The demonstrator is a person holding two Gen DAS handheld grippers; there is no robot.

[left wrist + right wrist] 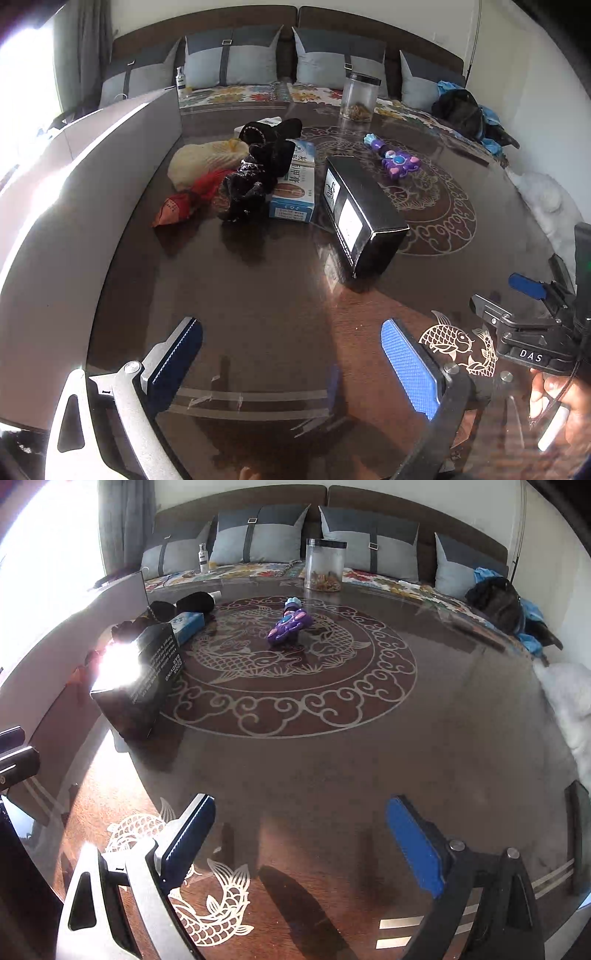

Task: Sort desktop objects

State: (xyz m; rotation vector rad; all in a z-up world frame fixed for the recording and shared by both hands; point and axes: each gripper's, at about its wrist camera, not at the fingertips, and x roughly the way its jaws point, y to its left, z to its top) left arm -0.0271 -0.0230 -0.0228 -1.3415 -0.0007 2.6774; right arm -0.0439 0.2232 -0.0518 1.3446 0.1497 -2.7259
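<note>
Your left gripper (291,354) and right gripper (301,840): both spread apart, empty, above table (332,760). Clear jar (325,565) at far edge holds brownish bits. Black box (364,214), blue box (295,184), purple toy (290,626) mid-table.

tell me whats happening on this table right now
A person holds a two-finger tool in each hand above a dark glass table. The left tool and right tool are both open and empty. Nothing is being handled yet: the black box, blue-and-white box, purple toy, clear jar and a pile of cloth items sit untouched.
</note>
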